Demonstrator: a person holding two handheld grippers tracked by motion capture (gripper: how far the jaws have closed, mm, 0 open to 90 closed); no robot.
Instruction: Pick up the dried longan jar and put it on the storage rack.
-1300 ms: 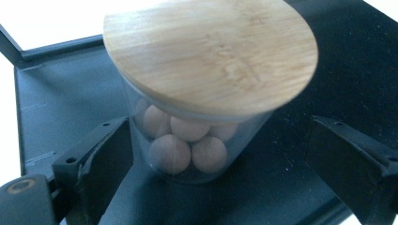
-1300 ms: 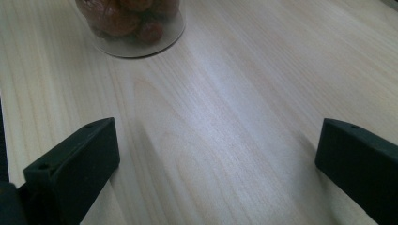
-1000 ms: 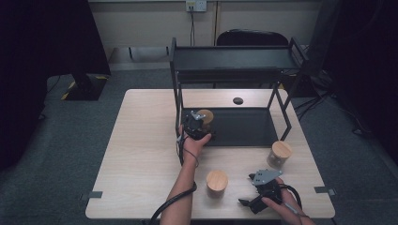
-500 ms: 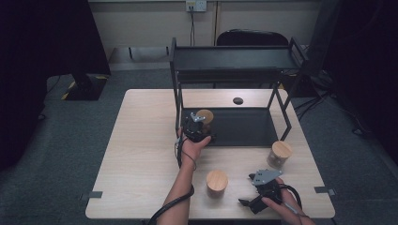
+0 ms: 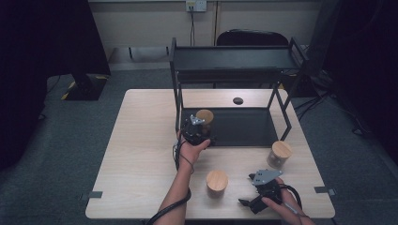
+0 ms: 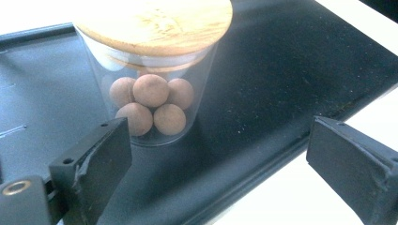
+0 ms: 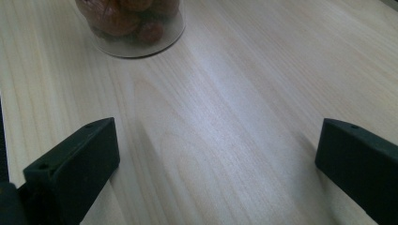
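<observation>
Left gripper (image 6: 220, 164): jaws wide apart, holding nothing
Jar (image 6: 152, 70): just ahead of its left jaw, upright on black tray (image 6: 281, 79)
Right gripper (image 7: 216, 173): jaws wide apart over bare table (image 7: 234, 93)

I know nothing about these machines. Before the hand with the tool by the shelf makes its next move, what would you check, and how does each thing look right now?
1. Jar of brown balls standing upright on the shelf's black tray: ok.
2. Its wooden lid seated on top: ok.
3. Left gripper free of the jar, jaws apart and pressing on nothing: ok.
4. The jar sits ahead of the jaws, beyond the left one; whether pulling back would brush it: cannot tell.
5. Right gripper open over bare table, holding nothing: ok.
6. Two more jars waiting on the table, one in front and one at the right, both lidded and upright: ok.
</observation>
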